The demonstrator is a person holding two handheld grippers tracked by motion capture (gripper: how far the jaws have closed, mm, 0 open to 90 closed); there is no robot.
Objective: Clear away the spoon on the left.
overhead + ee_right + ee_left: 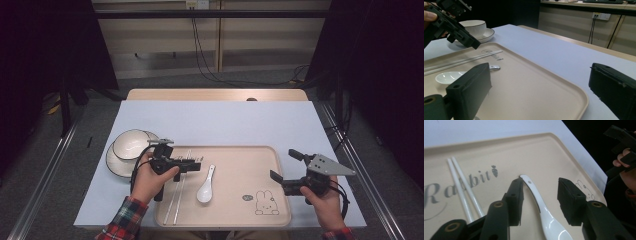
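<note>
What I count on my table

1 tray, 1 spoon, 2 chopsticks, 1 bowl on 1 saucer, and 2 claws: left, right.

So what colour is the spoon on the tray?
White spoon, clearest in the left gripper view.

The tray looks like matt beige plastic, smooth, with grey printing. On it the spoon is glossy white ceramic that catches the light, and the chopsticks are smooth, glossy white. The bowl and saucer are glazed white with a dark rim line. The table has a smooth, matt pale surface. Both grippers' jaws are matt black plastic.
</note>
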